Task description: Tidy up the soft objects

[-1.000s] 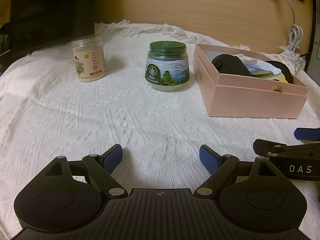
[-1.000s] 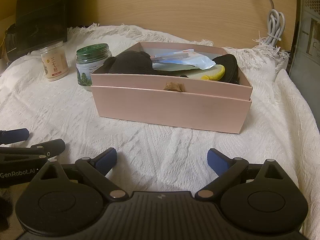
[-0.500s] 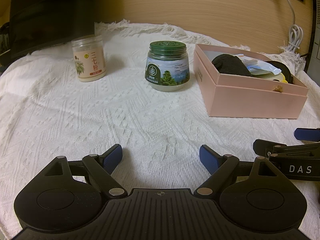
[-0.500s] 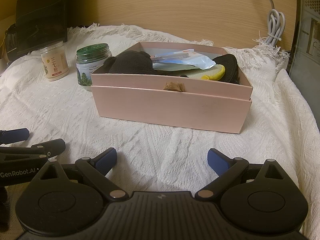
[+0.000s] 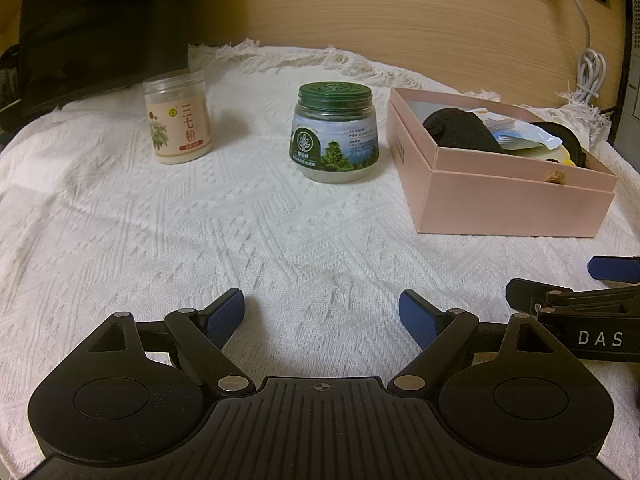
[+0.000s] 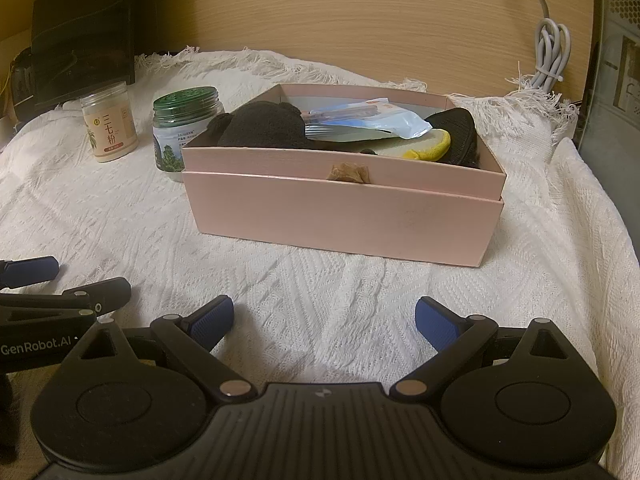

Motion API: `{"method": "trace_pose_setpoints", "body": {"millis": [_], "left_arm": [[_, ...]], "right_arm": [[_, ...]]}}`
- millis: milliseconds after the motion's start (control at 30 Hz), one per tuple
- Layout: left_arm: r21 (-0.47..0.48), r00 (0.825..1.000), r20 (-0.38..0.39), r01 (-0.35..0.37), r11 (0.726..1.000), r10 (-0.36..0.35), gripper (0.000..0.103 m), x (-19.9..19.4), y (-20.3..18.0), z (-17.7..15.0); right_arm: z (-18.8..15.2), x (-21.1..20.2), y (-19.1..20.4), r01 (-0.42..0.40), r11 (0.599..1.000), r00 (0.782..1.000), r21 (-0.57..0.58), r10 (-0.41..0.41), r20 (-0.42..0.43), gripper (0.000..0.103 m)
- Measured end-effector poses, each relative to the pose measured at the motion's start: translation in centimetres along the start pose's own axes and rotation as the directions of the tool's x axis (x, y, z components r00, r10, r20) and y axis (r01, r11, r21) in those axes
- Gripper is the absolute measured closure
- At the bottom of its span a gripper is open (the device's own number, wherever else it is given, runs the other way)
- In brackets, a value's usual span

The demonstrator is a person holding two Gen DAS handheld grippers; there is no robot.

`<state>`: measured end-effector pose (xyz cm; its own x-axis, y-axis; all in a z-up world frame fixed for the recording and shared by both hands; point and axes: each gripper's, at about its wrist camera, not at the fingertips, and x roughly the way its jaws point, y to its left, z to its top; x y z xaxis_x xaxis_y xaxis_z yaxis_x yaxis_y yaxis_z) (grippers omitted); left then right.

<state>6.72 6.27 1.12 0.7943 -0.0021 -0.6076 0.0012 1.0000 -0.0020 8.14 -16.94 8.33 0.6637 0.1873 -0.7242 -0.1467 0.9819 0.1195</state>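
A pink box [image 6: 344,216] stands on the white cloth, also in the left wrist view [image 5: 516,208]. In it lie a black soft item [image 6: 260,126], a blue-and-white packet [image 6: 368,122], a yellow piece [image 6: 434,146] and a black mesh item [image 6: 460,124]. My left gripper [image 5: 322,316] is open and empty, low over the cloth, left of the box. My right gripper [image 6: 324,320] is open and empty in front of the box. Each gripper shows at the edge of the other's view.
A green-lidded jar [image 5: 335,132] and a clear jar of pale powder [image 5: 178,116] stand left of the box. A dark monitor [image 5: 92,28] is at the back left. A coiled white cable [image 6: 550,56] hangs at the wooden back wall. The cloth drops off at the right.
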Motion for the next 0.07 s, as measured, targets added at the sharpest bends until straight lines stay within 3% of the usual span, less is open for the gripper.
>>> {"method": "trace_pose_setpoints", "body": {"millis": [67], "left_arm": [[-0.001, 1.0, -0.001, 0.004, 1.0, -0.004, 0.014, 0.01, 0.08, 0.0]], "right_arm": [[-0.02, -0.04, 0.03, 0.0, 1.0, 1.0, 0.0, 0.0, 0.0, 0.005]]}}
